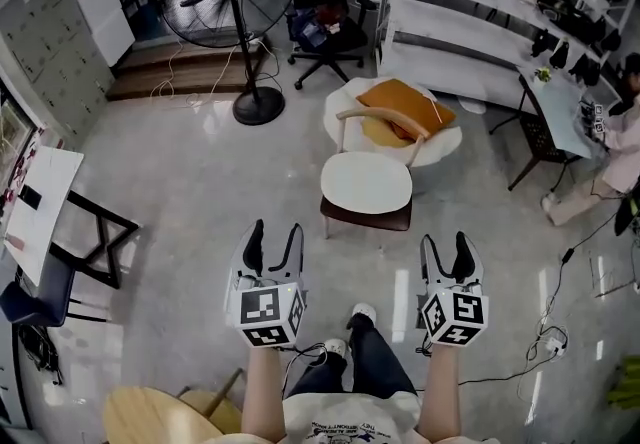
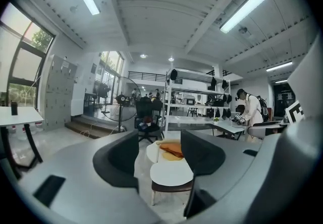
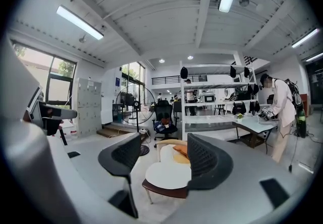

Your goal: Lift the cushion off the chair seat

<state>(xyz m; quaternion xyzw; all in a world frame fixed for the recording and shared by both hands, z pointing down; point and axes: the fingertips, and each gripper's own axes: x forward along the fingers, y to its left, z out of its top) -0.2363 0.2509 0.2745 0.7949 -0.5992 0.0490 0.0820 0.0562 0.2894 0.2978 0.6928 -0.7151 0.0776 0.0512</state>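
Note:
A round white cushion (image 1: 366, 182) lies on the dark seat of a wooden chair (image 1: 384, 116) in the middle of the floor. It also shows ahead in the left gripper view as the cushion (image 2: 171, 173) and in the right gripper view as the cushion (image 3: 166, 174). My left gripper (image 1: 275, 238) and right gripper (image 1: 446, 244) hover side by side short of the chair, well apart from it. Both are open with nothing between their fingers. In their own views the left gripper (image 2: 160, 156) and right gripper (image 3: 164, 161) frame the chair.
Behind the chair a round white low table (image 1: 445, 144) carries an orange cushion (image 1: 405, 103). A standing fan (image 1: 243, 2) and a black office chair (image 1: 325, 7) stand farther back. A white table (image 1: 35, 202) is at the left, a person (image 1: 622, 137) at the right, cables (image 1: 520, 364) on the floor.

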